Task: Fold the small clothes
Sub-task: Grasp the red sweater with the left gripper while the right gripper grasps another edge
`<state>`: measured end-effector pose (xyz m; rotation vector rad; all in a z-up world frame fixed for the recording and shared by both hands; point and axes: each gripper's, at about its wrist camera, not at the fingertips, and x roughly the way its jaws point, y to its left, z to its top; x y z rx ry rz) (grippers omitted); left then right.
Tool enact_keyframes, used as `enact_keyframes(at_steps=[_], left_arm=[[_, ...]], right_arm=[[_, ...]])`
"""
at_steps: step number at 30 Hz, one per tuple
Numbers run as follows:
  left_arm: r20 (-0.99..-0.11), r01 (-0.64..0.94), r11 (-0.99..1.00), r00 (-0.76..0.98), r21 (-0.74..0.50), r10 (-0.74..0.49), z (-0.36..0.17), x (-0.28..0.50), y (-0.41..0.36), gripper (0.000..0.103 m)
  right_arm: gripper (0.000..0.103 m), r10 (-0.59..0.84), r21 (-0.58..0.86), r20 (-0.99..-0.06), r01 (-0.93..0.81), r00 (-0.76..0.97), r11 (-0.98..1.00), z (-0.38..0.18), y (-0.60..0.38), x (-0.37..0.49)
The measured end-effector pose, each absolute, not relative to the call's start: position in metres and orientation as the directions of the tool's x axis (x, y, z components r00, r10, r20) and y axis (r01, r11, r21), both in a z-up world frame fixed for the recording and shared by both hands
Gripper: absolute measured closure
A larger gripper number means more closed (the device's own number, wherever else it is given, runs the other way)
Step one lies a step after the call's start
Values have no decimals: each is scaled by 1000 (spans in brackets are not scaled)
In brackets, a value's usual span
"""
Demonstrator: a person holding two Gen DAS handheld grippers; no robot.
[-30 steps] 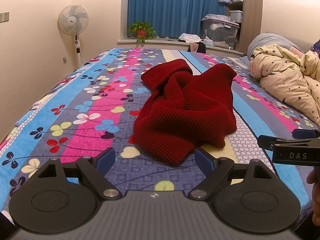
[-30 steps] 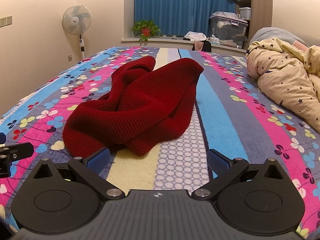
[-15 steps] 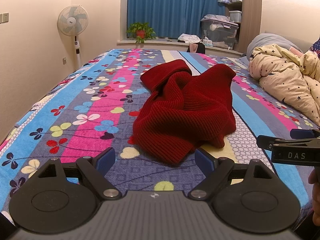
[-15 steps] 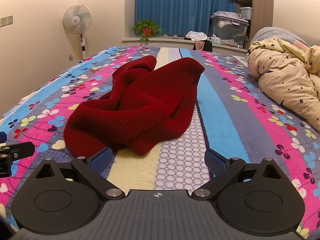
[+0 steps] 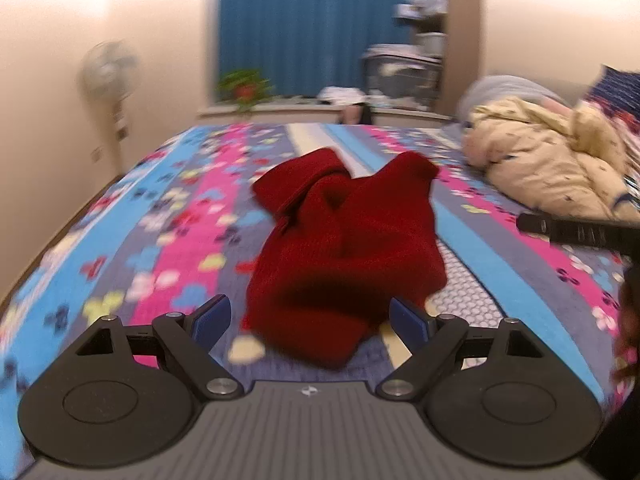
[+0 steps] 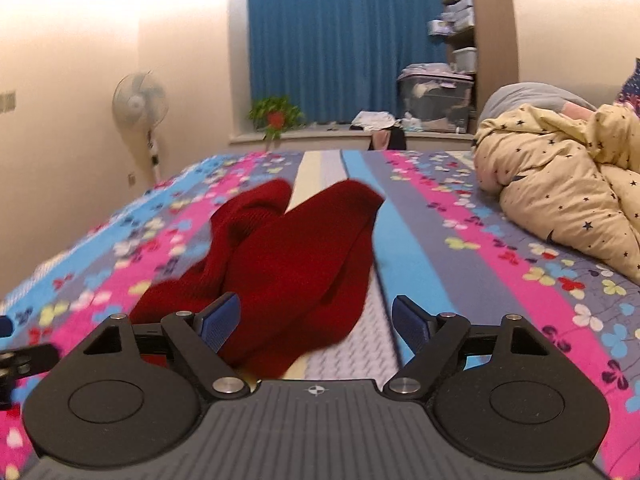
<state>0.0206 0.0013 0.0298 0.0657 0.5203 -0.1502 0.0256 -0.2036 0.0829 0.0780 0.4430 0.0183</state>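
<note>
A crumpled dark red knit sweater (image 5: 344, 256) lies in a heap on the striped, flowered bedspread (image 5: 168, 248). My left gripper (image 5: 308, 322) is open, and the sweater's near edge lies between its blue pads without touching them. In the right wrist view the same sweater (image 6: 288, 264) lies ahead and to the left. My right gripper (image 6: 316, 320) has its jaws closing; the near hem lies between the pads, which do not press on it. The right gripper's black finger (image 5: 576, 230) shows at the right edge of the left wrist view.
A cream star-patterned duvet (image 6: 560, 184) is bunched on the bed's right side. Beyond the bed are a blue curtain (image 6: 344, 48), a potted plant (image 6: 276, 116), a storage bin (image 6: 436, 100) and a standing fan (image 6: 140, 108) by the left wall.
Both views have shifted closer to the sweater, whose near edge now lies between each pair of pads. The right gripper's jaws have narrowed a little. The left wrist view is blurred.
</note>
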Motion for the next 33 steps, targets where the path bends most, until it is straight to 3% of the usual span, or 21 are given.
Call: enact_keyframes(at_steps=[4,8,10,11,12,14,19,21,23,24,30,31,33], left_arm=[[-499,180,976,861,121,-97,40,64,21,13],[-522,129,985,852,114,-51,18,102,43,13],[-592,109,987,806,115,-19,-7,117,46,16],[-648,94,990,761,102,-6,-16,127,47,24],[-674,86,995,738,58,-24,-20,133,49,26],[-688,110,994,719,-25,-96,-24,142,49,26],[-748,132,989,649,-71,-140,-45,163,40,26],[-774,112,987,612,-119,-163,-54,167,42,26],[-790,90,984,587,-153,-176,-61,171,43,26],[-795,80,981,577,-175,-189,-65,172,46,25],[-816,27,955,512,-296,-268,-81,186,54,25],[-819,21,953,506,-303,-271,-83,187,53,25],[-823,9,951,499,-308,-271,-88,191,53,25]], right_arm=[[22,43,60,-387,-22,921,998,101,-235,67],[23,37,62,-386,-14,922,998,94,-261,119],[30,19,82,-418,17,908,996,75,-270,145],[35,22,101,-447,26,894,995,62,-273,157],[45,38,129,-495,30,868,991,49,-275,172],[53,104,224,-552,27,827,974,33,-279,199],[52,128,223,-554,-2,823,975,4,-267,248],[30,178,282,-564,-14,806,959,-4,-267,266],[19,196,291,-566,-28,801,956,-11,-262,281],[18,193,285,-570,-28,799,958,-15,-262,288],[19,226,342,-621,0,751,940,-45,-261,319],[23,240,360,-619,-2,748,933,-46,-261,322],[42,273,389,-607,-21,746,921,-44,-258,321]])
